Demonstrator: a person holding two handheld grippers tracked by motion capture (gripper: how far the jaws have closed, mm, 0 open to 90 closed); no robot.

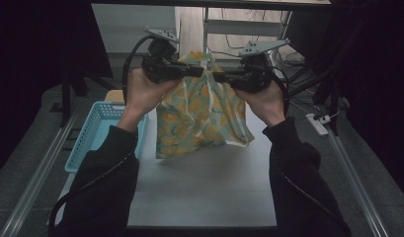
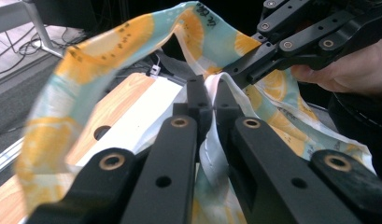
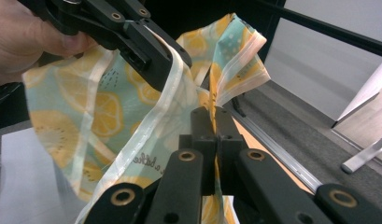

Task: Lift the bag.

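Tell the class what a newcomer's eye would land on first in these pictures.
First, the lemon-print bag, held up above the middle of the white table. The left gripper and the right gripper pinch its top edge from either side, both shut on the fabric. Next comes the light blue basket at the table's left edge.

I see the bag [image 1: 202,116] as thin, glossy printed plastic, creased, with a paler translucent hem. At nine o'clock sits a light-blue plastic basket [image 1: 93,131]. My table [image 1: 204,182] looks matt white, smooth.
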